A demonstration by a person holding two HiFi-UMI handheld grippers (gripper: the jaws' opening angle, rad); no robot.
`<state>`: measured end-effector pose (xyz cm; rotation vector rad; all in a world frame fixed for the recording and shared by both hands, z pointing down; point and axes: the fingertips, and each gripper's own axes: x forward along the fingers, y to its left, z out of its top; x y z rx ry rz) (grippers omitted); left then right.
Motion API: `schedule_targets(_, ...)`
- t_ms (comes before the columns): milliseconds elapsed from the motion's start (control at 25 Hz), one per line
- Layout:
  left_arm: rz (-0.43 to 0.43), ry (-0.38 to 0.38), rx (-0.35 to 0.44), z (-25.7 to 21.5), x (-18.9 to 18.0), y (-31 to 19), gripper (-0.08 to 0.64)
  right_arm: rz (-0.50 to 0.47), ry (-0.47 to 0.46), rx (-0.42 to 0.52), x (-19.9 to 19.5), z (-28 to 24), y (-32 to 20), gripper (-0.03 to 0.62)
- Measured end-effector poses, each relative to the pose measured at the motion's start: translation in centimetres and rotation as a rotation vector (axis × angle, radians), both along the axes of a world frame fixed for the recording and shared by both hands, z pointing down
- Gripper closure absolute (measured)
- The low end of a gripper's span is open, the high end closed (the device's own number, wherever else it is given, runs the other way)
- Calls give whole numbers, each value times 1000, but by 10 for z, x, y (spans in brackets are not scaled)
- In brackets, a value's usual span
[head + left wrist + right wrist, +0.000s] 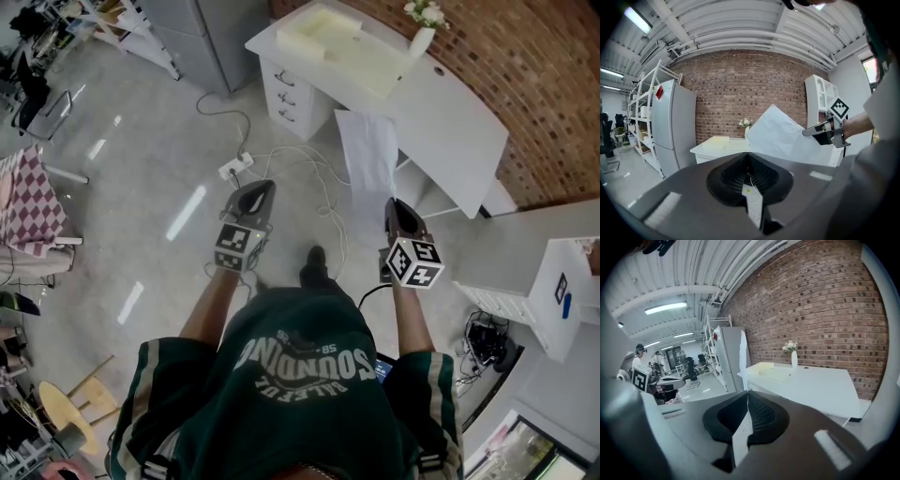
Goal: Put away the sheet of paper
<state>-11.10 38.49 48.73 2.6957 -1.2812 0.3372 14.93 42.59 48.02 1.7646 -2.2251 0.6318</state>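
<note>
My right gripper [396,208] pinches the sheet of paper [367,155] by one edge; my left gripper [257,192] is closed, empty. Snagging the desk [450,112] could tear it.

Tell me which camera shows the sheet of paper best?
The left gripper view: the sheet of paper faces it broadside, pinched at its edge by the right claw. The head view shows it foreshortened against the white desk; the right gripper view sees only a thin edge.
</note>
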Motion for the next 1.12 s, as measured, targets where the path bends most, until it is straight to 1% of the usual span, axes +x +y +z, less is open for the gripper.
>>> schedule_targets(240, -50, -16, -8, -1, 11, -25, 551, -51, -19, 6, 10, -2, -40, 592)
schedule_targets(360, -75, -10, -6, -3, 18, -36, 551, -77, -30, 13, 17, -3, -59, 592)
schedule_targets(440, -83, -1, 6, -8, 25, -44, 551, -95, -37, 16, 20, -4, -70, 592)
schedule_targets(720, -112, -12, 10, -10, 53, -61, 549, -145, -57, 33, 35, -8, -97, 592)
schedule_targets(920, -98, -25, 0, -7, 71, -67, 551, -141, -71, 33, 46, -7, -106, 592)
schedule_targets(1120, -88, -24, -4, -6, 83, -84, 551, -122, -84, 35, 58, -5, -116, 592)
